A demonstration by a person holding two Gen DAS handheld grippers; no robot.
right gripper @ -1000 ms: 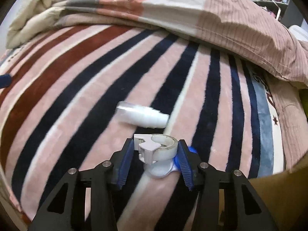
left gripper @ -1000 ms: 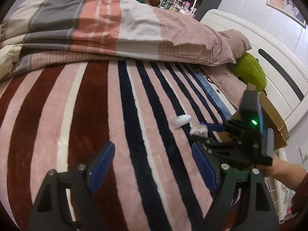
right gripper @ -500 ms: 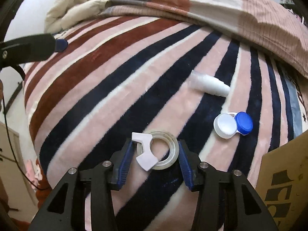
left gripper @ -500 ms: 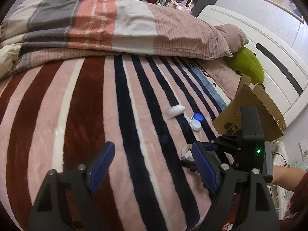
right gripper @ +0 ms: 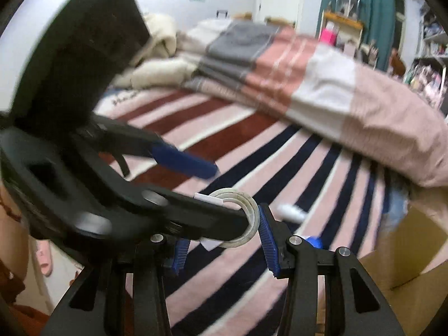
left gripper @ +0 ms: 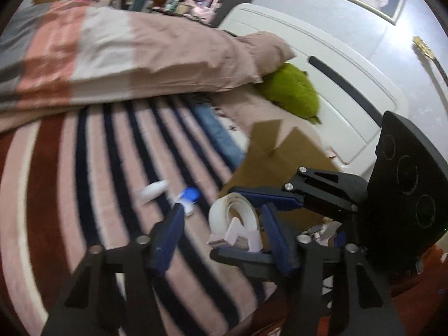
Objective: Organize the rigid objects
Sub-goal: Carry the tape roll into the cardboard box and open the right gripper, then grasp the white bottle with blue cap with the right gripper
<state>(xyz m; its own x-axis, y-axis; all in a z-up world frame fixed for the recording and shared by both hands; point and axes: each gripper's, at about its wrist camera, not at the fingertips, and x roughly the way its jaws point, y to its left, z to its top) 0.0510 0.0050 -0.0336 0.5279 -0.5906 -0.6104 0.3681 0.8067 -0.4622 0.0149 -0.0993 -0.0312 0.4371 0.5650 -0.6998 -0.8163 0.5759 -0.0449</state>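
My right gripper (right gripper: 224, 240) is shut on a clear tape roll with a white dispenser clip (right gripper: 246, 218), held above the striped blanket. The tape roll (left gripper: 235, 221) also shows in the left wrist view, sitting between my left gripper's (left gripper: 224, 235) open blue pads; one left finger reaches through the roll's hole. A small white bottle (left gripper: 152, 191) and a blue-and-white contact lens case (left gripper: 189, 198) lie on the blanket beyond. Both views are motion-blurred.
An open cardboard box (left gripper: 282, 156) stands at the bed's right edge, also low right in the right wrist view (right gripper: 403, 254). A folded quilt (left gripper: 112, 53) lies across the back, a green plush (left gripper: 291, 89) by the white headboard.
My right gripper has lifted the tape roll off the blanket and carried it toward the left gripper. The left gripper has swung right, and the roll now sits between its fingers.
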